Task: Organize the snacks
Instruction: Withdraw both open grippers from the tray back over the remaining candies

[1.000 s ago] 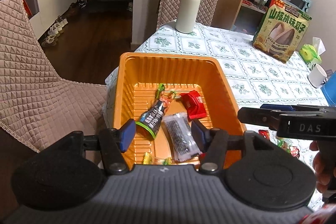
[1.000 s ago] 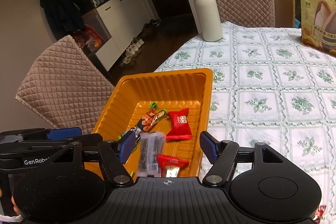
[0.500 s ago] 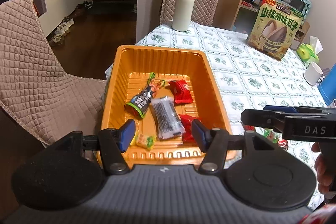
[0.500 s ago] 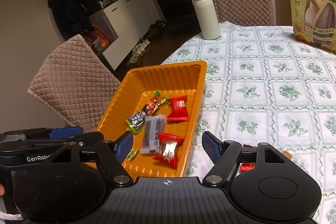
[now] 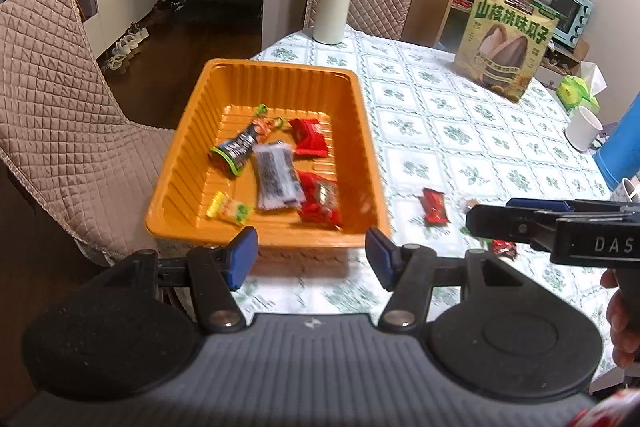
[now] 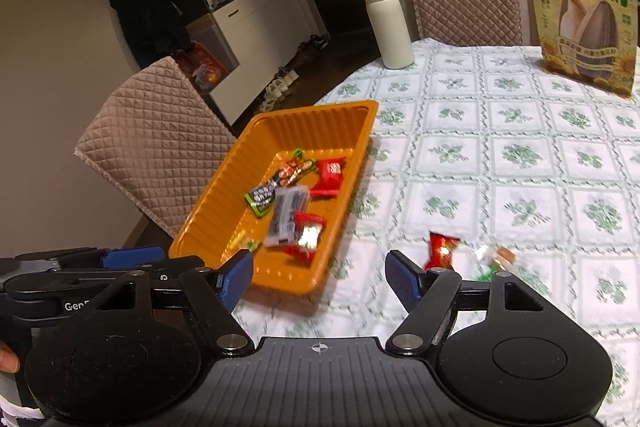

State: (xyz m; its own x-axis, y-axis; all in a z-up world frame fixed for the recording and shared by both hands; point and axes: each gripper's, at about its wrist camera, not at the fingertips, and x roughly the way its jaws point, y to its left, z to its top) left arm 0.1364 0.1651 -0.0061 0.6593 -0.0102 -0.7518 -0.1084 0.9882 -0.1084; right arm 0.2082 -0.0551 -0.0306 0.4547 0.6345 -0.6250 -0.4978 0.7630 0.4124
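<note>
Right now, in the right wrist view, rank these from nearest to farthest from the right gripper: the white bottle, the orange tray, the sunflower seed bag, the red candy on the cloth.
From the right gripper:
1. Red candy, just past the right fingertip on the cloth.
2. Orange tray, ahead to the left.
3. White bottle and seed bag, both at the far side; too close to call.

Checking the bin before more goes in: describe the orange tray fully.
The orange tray is a shallow rectangular bin of thin, ribbed, glossy plastic with a rolled rim and rounded corners. It sits flat on the tablecloth at the table's edge beside a quilted chair. Several wrapped snacks lie on its floor. Neither gripper touches it.
</note>
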